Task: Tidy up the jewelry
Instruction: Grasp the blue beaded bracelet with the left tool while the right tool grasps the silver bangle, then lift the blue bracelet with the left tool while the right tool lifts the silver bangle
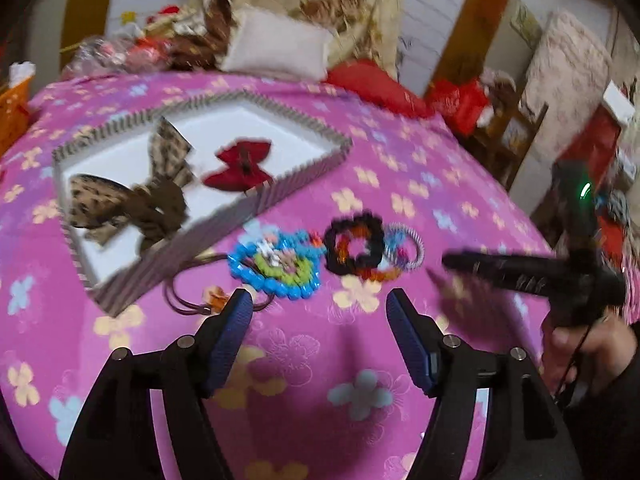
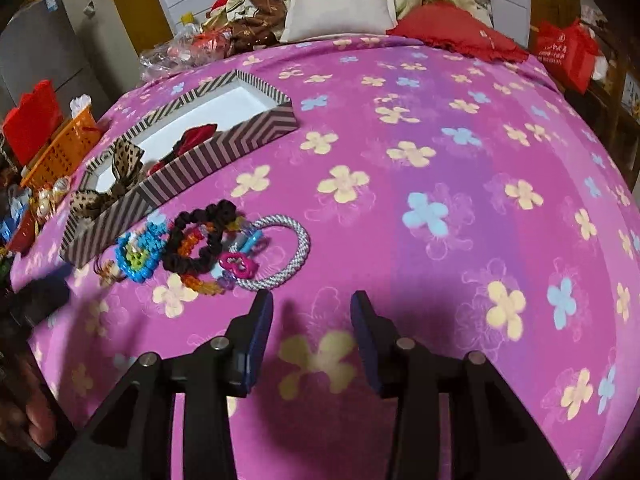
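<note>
A: What takes up most of the view?

B: A bed under a pink sheet (image 2: 420,200) printed with cream and blue flowers. At its far edge sit a white pillow (image 2: 340,8), a red cushion (image 2: 456,34) and a floral quilt (image 1: 320,0). An orange basket (image 2: 66,150) stands off the left side.

A: And on the sheet?

B: A striped box (image 1: 224,216), white inside, holding a leopard bow (image 1: 132,200) and a red bow (image 1: 240,166).

A: Where is the jewelry?

B: Just beside the box's near wall, in a touching cluster: a blue beaded piece (image 1: 276,266), a black scrunchie (image 2: 198,240), a grey ring (image 2: 280,252) and a pink heart (image 2: 239,266).

A: The grippers?

B: The left gripper (image 1: 320,312) hangs over the sheet near the cluster, fingers apart, holding nothing. The right gripper (image 2: 312,308) is likewise parted and bare.
</note>
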### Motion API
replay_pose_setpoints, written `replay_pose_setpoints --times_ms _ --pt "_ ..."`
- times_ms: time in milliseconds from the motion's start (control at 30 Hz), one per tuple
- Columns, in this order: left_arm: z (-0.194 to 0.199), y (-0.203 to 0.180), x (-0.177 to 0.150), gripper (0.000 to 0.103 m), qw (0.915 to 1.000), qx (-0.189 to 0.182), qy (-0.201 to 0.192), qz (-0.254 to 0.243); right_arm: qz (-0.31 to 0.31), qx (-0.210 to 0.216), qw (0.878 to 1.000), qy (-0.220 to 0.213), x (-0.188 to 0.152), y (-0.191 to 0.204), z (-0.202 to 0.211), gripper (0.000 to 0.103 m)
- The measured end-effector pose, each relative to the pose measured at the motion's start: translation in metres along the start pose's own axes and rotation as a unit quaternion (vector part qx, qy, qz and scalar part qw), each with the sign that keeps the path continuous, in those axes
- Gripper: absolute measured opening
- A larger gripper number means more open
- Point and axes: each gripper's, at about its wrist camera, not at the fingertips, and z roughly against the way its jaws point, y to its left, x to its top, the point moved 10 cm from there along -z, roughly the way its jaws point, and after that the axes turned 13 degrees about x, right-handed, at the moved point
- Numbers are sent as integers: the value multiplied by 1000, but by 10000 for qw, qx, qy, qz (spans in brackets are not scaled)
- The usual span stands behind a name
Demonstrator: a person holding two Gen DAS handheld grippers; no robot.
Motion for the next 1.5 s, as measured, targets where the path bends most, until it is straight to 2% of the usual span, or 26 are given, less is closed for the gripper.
replay_pose_setpoints --times_ms 100,200,333,400,533,600,733,800,833,867,900,933,967,1033,1167,1333,1500 --pt "-7 20 16 45 9987 208 -60 458 38 270 9995 -177 15 15 -3 42" --pt "-8 32 14 44 9975 368 -36 600 159 411 9988 -225 24 24 -7 42" --pt "-19 27 3 44 9986 450 98 249 140 -14 9998 -105 19 3 -7 42" --pt "-27 30 -1 44 9985 403 248 285 41 -143 9999 13 13 -9 -12 42" --pt "-38 36 4 42 9973 452 394 419 217 -74 9997 -51 21 -5 -20 42" --pt "-44 34 7 41 9975 466 422 330 338 -7 9994 -65 27 1 -28 42" --pt "-50 33 8 37 9973 630 364 45 503 -232 9985 5 31 1 -43 41" --pt "-50 32 8 27 9977 563 377 67 561 -292 9980 -1 32 2 -45 41" --pt "-51 33 7 22 9968 702 380 -27 679 -370 9970 -15 32 4 -46 41" --pt "-51 33 7 12 9960 809 370 -121 862 -477 9951 -6 32 6 -47 40" --pt "-51 31 6 0 9965 729 381 -164 1103 -557 9923 -16 31 10 -48 33" --pt "-50 28 5 0 9972 592 425 -148 1208 -472 9916 -17 29 14 -49 22" --pt "-49 26 3 0 9974 525 462 -166 1289 -459 9906 -8 28 17 -49 20" --pt "-45 22 -1 0 9972 485 452 -345 1480 -540 9875 48 24 21 -48 9" --pt "-22 10 -4 0 9982 170 231 -535 1179 -542 9914 140 16 16 -37 7" --pt "8 9 5 0 9984 -251 -86 -494 846 -279 9952 -395 17 20 6 7" --pt "14 19 18 0 9983 -563 -78 -160 572 -19 9959 -699 21 20 28 7"
